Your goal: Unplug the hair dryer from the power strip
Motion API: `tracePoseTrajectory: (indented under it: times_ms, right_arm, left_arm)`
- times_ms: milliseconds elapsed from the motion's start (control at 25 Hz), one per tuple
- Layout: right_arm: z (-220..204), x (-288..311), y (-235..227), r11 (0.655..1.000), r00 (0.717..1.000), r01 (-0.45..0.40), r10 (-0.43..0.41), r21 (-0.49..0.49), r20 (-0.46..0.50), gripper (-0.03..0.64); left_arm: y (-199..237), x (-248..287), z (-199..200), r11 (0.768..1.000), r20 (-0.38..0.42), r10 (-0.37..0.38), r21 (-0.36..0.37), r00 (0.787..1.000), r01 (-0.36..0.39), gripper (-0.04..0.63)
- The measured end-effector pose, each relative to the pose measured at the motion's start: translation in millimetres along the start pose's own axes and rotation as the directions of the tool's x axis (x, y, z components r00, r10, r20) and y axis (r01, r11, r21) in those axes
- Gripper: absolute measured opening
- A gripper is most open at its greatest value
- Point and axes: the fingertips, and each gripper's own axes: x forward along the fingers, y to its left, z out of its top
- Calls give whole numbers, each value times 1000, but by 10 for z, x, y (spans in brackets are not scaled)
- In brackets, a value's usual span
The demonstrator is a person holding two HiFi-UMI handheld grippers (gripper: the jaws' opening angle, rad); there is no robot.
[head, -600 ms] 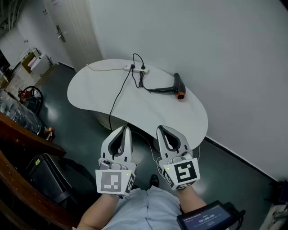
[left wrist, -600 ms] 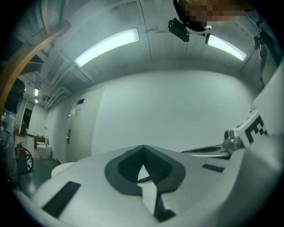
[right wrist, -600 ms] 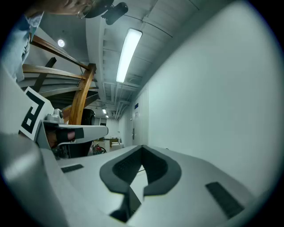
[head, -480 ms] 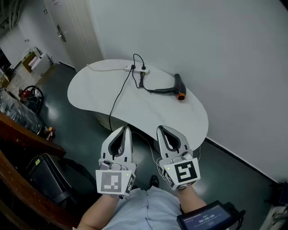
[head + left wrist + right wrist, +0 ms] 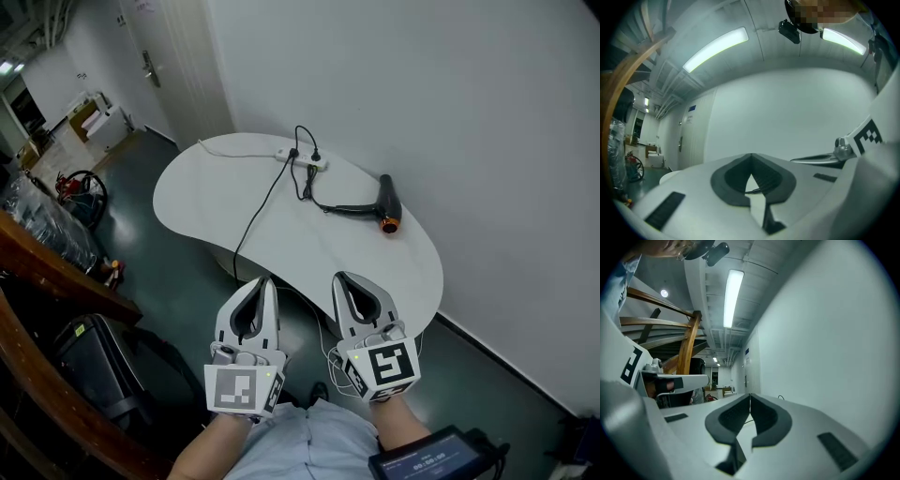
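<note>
A black hair dryer [image 5: 384, 203] with an orange nozzle ring lies on the far right of a white kidney-shaped table [image 5: 281, 234]. Its black cord runs left to a white power strip [image 5: 301, 159] at the table's back edge, where two plugs stand in it. Both grippers are held side by side well short of the table, near my body. My left gripper [image 5: 269, 280] is shut with nothing in it, its tips meeting [image 5: 750, 155]. My right gripper [image 5: 339, 278] is likewise shut and empty [image 5: 750, 395].
A second black cable [image 5: 255, 216] runs from the strip across the table and off its near edge. A white wall stands behind the table. A wooden railing [image 5: 52, 272] and a dark bag [image 5: 103, 356] are at the left. A door [image 5: 178, 66] is at the far left.
The view has shifted so the table sits slightly lower and to the right in the head view. Both grippers keep their pose, shut and side by side.
</note>
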Motion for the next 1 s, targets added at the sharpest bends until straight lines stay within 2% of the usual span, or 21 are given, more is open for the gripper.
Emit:
tracePoseTrajectory:
  times_ms: [280,520,720,1000]
  right_arm:
    - [-103,216,-78,999,999,-24,25,24,-28,2]
    - [-306,694,-236,999,998,-19,21,31,-59,2]
    - [-389,1188,-395,999,996,42,-39,27,-82,2]
    - [-313,2014,-567,990,987,139,-136,31,-82,2]
  left_arm:
    - [131,96,-86,999,-42,47,1,998,-47,-2]
    - [484,471,-349,998,-68,61,-15,996,-63,-2]
    - [849,924,-509,999,-84,26,-34,996,-29,-2]
    - [1388,1608,-476,997,-66,-77,-28,995,75,-2]
